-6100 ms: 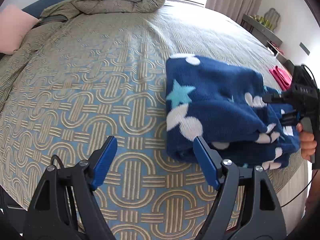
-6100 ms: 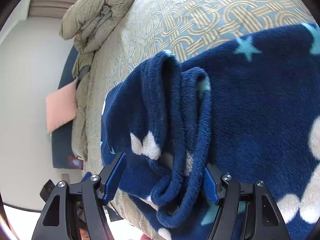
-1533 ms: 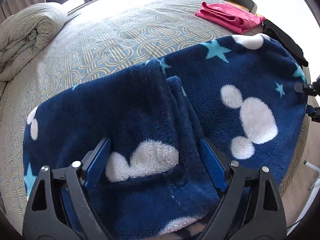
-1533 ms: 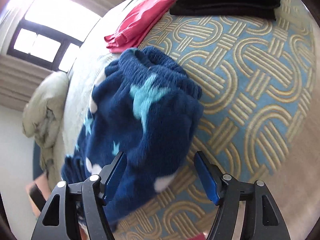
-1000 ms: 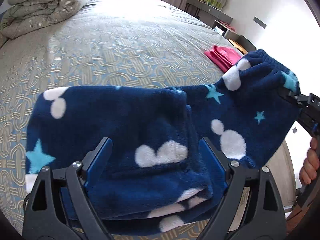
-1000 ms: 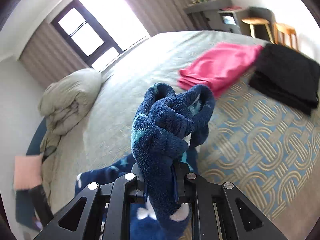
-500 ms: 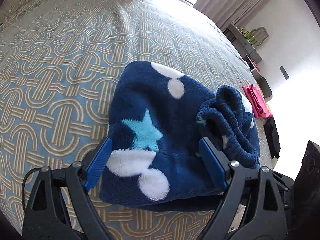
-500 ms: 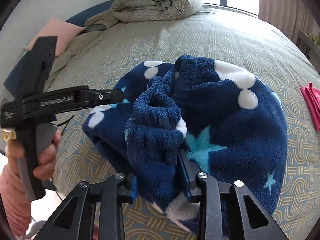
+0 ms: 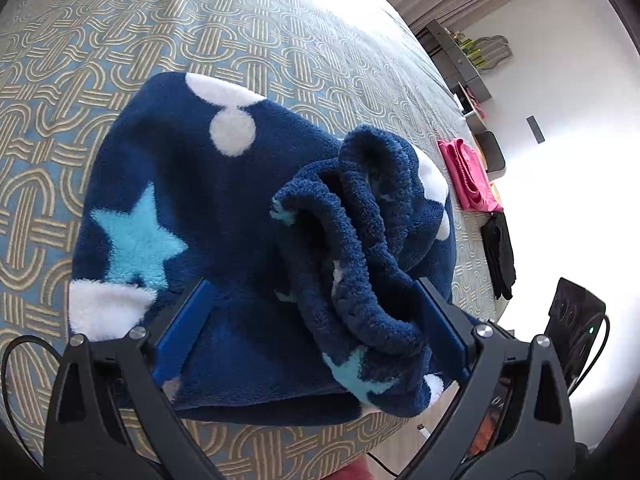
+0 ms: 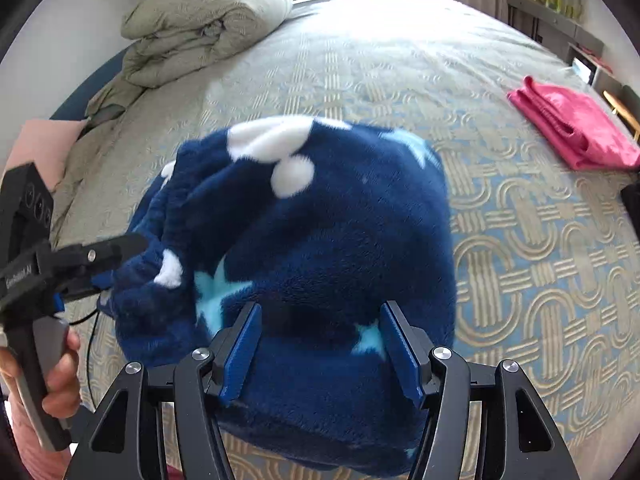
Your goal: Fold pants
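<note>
The navy fleece pants (image 9: 208, 216) with white dots and light blue stars lie folded in a thick bundle near the bed's front edge; they also show in the right wrist view (image 10: 332, 240). The bunched waistband (image 9: 360, 248) lies on top at the right. My left gripper (image 9: 312, 332) is open, its blue fingers straddling the bundle's near edge and waistband. My right gripper (image 10: 320, 348) is open, its jaws over the bundle's near side, holding nothing. The left gripper also shows at the left of the right wrist view (image 10: 80, 268), at the bundle's left end.
The patterned bedspread (image 9: 280, 40) stretches beyond the pants. Folded pink pants (image 10: 576, 128) and a folded black garment (image 9: 500, 256) lie at the bed's right side. A rolled duvet (image 10: 200, 24) sits at the head. A shelf (image 9: 464, 64) stands by the wall.
My right gripper has let go of the waistband and opened; the waistband now rests on the bundle. The left gripper stays open and has moved closer to the pants.
</note>
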The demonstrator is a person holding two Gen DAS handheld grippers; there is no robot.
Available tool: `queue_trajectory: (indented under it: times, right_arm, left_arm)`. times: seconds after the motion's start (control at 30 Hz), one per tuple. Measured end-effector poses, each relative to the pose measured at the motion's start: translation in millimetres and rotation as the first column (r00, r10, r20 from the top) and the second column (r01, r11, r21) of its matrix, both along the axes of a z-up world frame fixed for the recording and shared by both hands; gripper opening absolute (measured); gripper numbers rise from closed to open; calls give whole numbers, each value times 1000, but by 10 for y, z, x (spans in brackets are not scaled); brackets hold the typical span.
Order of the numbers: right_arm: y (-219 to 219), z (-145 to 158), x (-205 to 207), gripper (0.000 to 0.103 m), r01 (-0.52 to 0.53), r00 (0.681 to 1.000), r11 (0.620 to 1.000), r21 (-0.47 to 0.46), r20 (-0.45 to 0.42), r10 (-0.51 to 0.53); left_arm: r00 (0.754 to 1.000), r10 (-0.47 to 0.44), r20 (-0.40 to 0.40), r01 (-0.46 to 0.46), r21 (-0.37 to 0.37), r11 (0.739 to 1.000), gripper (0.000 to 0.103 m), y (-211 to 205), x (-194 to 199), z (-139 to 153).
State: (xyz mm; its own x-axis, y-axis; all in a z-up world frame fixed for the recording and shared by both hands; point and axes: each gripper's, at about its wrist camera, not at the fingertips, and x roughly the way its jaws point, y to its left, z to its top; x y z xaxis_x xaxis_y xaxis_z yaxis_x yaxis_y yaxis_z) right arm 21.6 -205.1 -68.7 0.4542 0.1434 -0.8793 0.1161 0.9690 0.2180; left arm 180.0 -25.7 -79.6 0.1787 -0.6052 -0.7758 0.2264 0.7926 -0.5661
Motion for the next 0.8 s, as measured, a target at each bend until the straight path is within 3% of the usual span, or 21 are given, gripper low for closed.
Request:
queue_trajectory:
  times: [0.1, 0.2, 0.37, 0.67, 0.77, 0.8]
  right_arm:
    - [49, -39, -96, 63, -15, 1000, 999, -30, 20, 16]
    - [-6, -20, -106, 63, -20, 1000, 1000, 1, 22, 20]
    - [-99, -124, -51, 63, -17, 1000, 999, 37, 26, 16]
    - [-108, -82, -185, 63, -25, 999, 998, 51, 39, 23]
    - [-107, -67, -152, 63, -23, 999, 998, 51, 36, 22]
    - [-114, -58, -157, 63, -23, 999, 998, 50, 36, 22]
  left_arm:
    - [999, -36, -8, 36, -8, 999, 98, -137, -28, 35]
    - [996, -84, 17, 83, 24, 996, 98, -270, -94, 70]
    - [987, -151, 56, 140, 167, 976, 98, -507, -160, 28]
    - [959, -241, 152, 184, 315, 931, 97, -720, -284, 34]
    - [936, -287, 203, 194, 381, 904, 66, -775, -355, 74]
    - [930, -295, 220, 192, 394, 899, 52, -778, -375, 107]
